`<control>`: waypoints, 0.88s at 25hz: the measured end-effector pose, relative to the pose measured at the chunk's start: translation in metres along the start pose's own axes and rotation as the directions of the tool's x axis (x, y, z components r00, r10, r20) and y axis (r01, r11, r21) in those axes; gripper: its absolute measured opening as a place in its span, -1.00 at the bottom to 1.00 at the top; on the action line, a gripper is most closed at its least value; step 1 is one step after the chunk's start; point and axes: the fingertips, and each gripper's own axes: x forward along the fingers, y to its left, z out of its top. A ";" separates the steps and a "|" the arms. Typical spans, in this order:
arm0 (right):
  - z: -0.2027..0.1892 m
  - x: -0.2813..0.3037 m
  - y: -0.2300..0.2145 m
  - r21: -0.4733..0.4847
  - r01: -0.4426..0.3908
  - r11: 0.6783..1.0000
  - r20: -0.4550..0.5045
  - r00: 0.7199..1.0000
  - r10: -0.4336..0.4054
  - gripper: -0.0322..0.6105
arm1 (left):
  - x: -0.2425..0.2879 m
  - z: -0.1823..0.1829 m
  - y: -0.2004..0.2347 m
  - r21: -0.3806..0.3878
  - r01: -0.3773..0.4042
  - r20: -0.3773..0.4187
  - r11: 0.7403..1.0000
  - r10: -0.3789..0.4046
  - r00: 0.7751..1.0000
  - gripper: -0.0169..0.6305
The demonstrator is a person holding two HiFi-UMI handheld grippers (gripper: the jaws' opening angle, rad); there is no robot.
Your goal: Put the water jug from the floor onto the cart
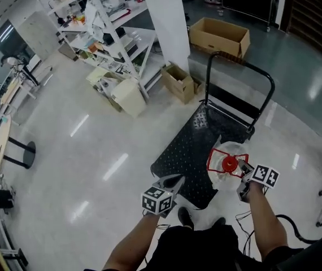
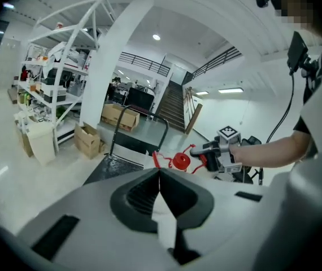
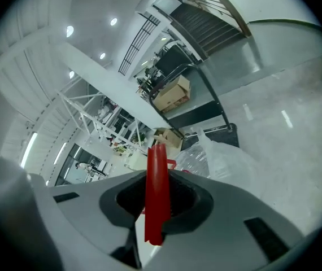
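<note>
Above the glossy white floor (image 1: pixel 93 151), my right tongs (image 1: pixel 243 170) clamp the red handle (image 3: pixel 156 191) of the clear plastic water jug (image 1: pixel 224 178), my left tongs (image 2: pixel 160 171) closed and empty; I'd lower the jug squarely onto the black platform cart (image 1: pixel 189 145).

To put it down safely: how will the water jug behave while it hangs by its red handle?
The water jug looks clear and crinkled, so it is probably thin-walled and light. It hangs from the narrow red handle, pinched in the right gripper, so it may swing or twist.
</note>
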 end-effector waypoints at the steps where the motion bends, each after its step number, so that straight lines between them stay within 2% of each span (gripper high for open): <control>1: -0.005 0.014 0.013 -0.008 -0.010 1.000 -0.016 1.000 0.010 -0.71 | -0.009 0.001 0.011 -0.002 -0.013 0.008 1.000 0.013 1.000 -0.94; 4: -0.022 0.054 0.052 -0.040 -0.042 0.998 -0.071 0.997 0.039 -0.71 | -0.035 0.007 0.043 -0.021 -0.049 0.050 0.999 0.050 0.997 -0.94; 10: -0.076 0.133 0.123 -0.102 -0.119 0.988 -0.212 0.973 0.095 -0.71 | -0.078 0.009 0.097 -0.114 -0.096 0.148 0.989 0.113 0.983 -0.94; 18: -0.140 0.217 0.172 -0.161 -0.175 0.971 -0.357 0.928 0.108 -0.71 | -0.111 -0.020 0.143 -0.183 -0.167 0.145 0.969 0.195 0.970 -0.94; 22: -0.154 0.244 0.180 -0.181 -0.171 0.968 -0.382 0.920 0.091 -0.71 | -0.119 -0.024 0.157 -0.204 -0.180 0.151 0.962 0.212 0.965 -0.94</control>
